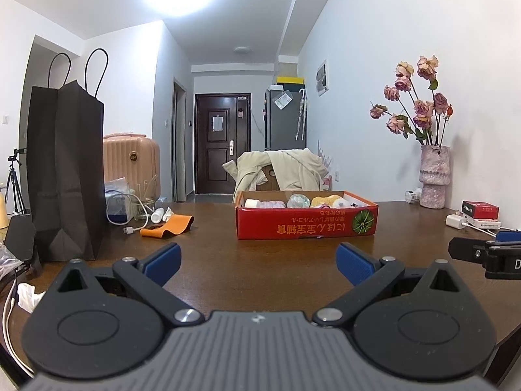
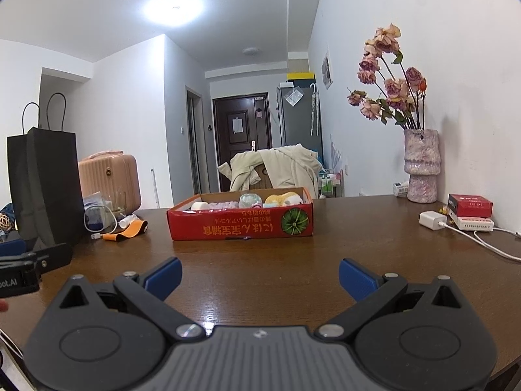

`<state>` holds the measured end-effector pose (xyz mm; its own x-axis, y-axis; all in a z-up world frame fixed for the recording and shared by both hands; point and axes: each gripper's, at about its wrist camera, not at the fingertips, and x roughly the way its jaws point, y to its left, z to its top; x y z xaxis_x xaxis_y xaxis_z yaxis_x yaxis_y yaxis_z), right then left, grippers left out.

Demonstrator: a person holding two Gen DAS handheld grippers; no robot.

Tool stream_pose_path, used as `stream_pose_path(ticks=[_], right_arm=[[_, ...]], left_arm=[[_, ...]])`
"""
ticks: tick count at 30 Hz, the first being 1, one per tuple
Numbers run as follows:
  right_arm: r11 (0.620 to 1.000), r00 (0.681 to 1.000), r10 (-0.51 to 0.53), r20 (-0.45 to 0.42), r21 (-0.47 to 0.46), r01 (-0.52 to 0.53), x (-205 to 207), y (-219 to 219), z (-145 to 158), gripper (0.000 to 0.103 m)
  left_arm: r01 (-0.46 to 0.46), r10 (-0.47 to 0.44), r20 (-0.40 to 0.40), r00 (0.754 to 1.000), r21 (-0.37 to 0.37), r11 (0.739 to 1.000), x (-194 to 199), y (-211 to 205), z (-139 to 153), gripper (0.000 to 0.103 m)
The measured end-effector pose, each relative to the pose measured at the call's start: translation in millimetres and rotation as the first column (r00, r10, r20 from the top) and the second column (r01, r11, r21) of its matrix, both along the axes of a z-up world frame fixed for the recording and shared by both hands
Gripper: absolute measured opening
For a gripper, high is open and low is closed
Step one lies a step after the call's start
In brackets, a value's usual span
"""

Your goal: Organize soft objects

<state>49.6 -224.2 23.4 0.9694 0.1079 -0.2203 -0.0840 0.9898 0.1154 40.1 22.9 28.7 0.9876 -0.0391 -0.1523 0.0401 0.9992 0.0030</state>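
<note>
Red box (image 1: 306, 223): on the table (image 1: 260, 270), holding a white roll (image 1: 254, 203), a yellow plush (image 1: 324, 201) and perhaps a wrapped ball (blurred).
Left tongs (image 1: 259, 260): apart, empty.
Right tongs (image 2: 260, 275): apart, empty.

My left tool (image 1: 259, 262) and right tool (image 2: 260, 277) sit side by side over the near edge of the brown wooden desk (image 1: 260, 260), both with fingers spread wide and nothing between them. Ahead of them, mid-desk, stands the shallow red cardboard box (image 1: 306, 224), with rolled soft objects (image 1: 294, 201) in a row inside it. Left of the box lie an orange strap (image 1: 169, 226) and a tall black paper bag (image 1: 65, 176). At the far right, against the wall, stands a speckled pink vase of dried roses (image 1: 434, 179). Behind the box is a chair draped with a cream garment (image 1: 280, 171).
</note>
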Motion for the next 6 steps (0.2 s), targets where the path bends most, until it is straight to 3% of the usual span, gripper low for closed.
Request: stream_pose_path(ticks=[6], right_arm=[[1.0, 1.0, 0.0, 0.006, 0.0, 0.0, -0.7, 0.6, 0.8, 0.103]], left_arm=[[-0.007, 0.007, 0.012, 1.0, 0.0, 1.0, -1.9, 0.1, 0.7, 0.103]])
